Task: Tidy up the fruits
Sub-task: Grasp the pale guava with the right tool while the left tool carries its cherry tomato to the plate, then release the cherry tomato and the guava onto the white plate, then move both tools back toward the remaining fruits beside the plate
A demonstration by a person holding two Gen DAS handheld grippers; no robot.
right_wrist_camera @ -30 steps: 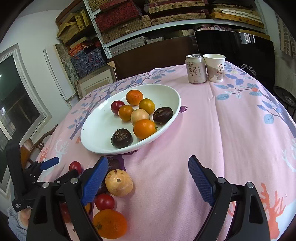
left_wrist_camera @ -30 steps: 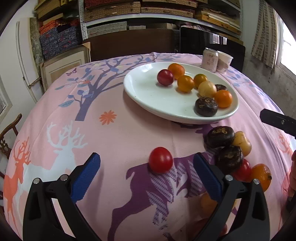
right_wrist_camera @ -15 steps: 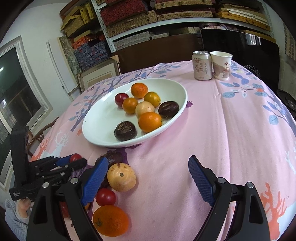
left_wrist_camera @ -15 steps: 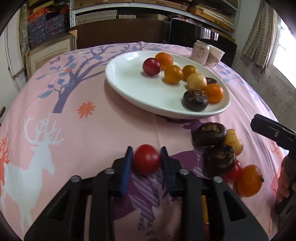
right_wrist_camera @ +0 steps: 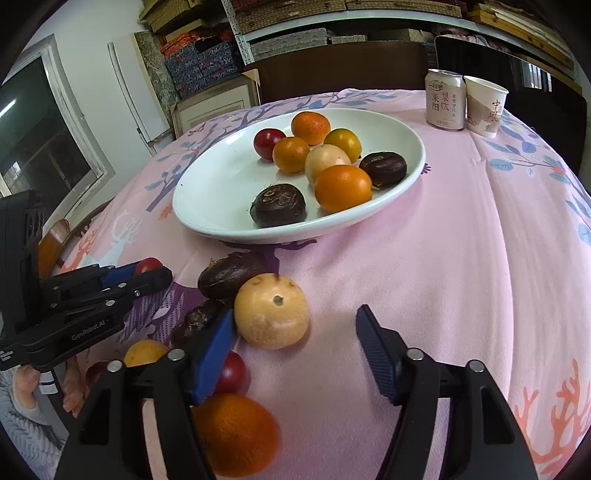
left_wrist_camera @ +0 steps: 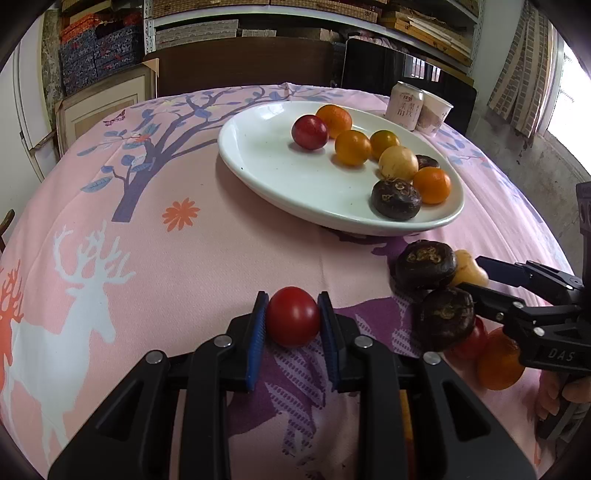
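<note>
Step in hand: left tool [left_wrist_camera: 292, 320] clenched on red tomato [left_wrist_camera: 293, 316] short of the plate [left_wrist_camera: 266, 177], right tool [right_wrist_camera: 295, 341] released beside pale fruit [right_wrist_camera: 271, 316]; next, likely carry tomato onto plate.

A drink can [right_wrist_camera: 444, 99] and a paper cup [right_wrist_camera: 484, 106] stand touching on the pink deer-print tablecloth [right_wrist_camera: 480, 229]; shelves [right_wrist_camera: 332, 22] behind.

Daylight, bright and even. Left wrist view: window [left_wrist_camera: 569, 99] at far right blown out to white. Soft shadows under fruit on plate [left_wrist_camera: 266, 162], falling leftward. Mild sheen on plate rim. Strong fisheye bending; black vignette in corners. Near fruit in right wrist view slightly soft; orange [right_wrist_camera: 236, 435] blurred.
</note>
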